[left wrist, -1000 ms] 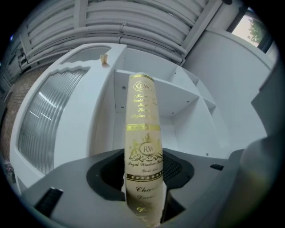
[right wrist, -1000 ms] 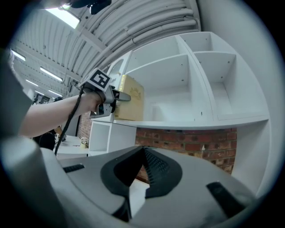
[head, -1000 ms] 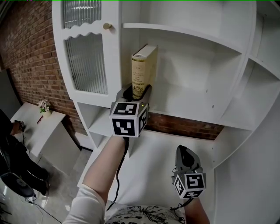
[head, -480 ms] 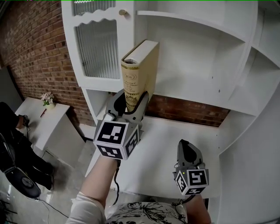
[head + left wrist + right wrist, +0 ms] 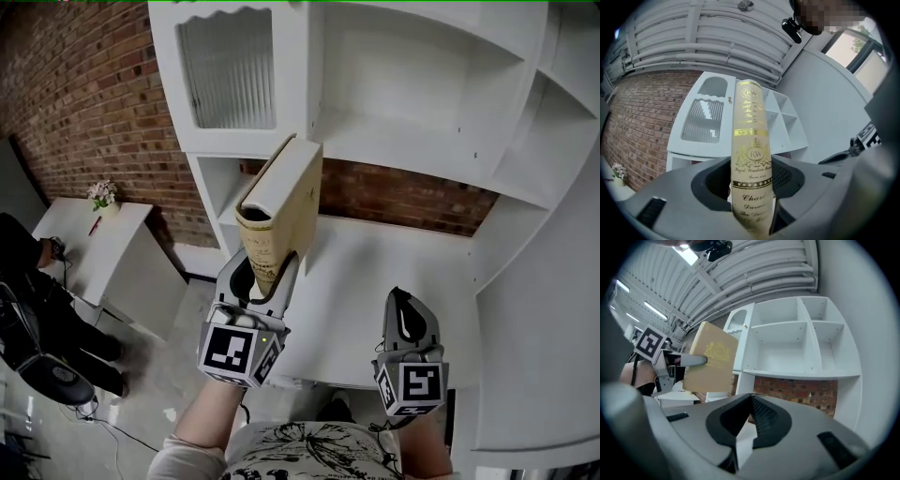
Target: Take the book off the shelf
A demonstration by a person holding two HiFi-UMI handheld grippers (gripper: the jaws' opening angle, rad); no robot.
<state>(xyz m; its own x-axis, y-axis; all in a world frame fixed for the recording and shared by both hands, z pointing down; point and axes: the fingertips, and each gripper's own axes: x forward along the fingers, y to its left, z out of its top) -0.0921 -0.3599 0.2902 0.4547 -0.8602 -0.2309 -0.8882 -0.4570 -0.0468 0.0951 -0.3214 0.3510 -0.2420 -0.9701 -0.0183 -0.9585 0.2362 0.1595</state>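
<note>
A cream book [image 5: 281, 211] with gold lettering on its spine is off the shelf and hangs tilted in the air above the white counter [image 5: 375, 281]. My left gripper [image 5: 265, 272] is shut on the lower end of the spine, one finger on each cover. In the left gripper view the book's spine [image 5: 751, 154] stands straight up between the jaws of the left gripper [image 5: 752, 187]. My right gripper [image 5: 405, 319] is low at the right over the counter, shut and holding nothing. The right gripper view shows the book [image 5: 710, 364] at the left, apart from the right gripper [image 5: 750, 401].
The white shelf unit [image 5: 403, 141] with bare compartments rises behind the counter, with a ribbed-glass door [image 5: 230, 70] at its left. A brick wall [image 5: 84, 103] lies to the left, with a small white table [image 5: 94, 244] bearing flowers [image 5: 101, 194]. A person in dark clothes [image 5: 19, 281] stands at the left edge.
The left gripper has pulled the book out of the shelf compartment, down and toward me, and the book now tilts. The right gripper has hardly moved.
</note>
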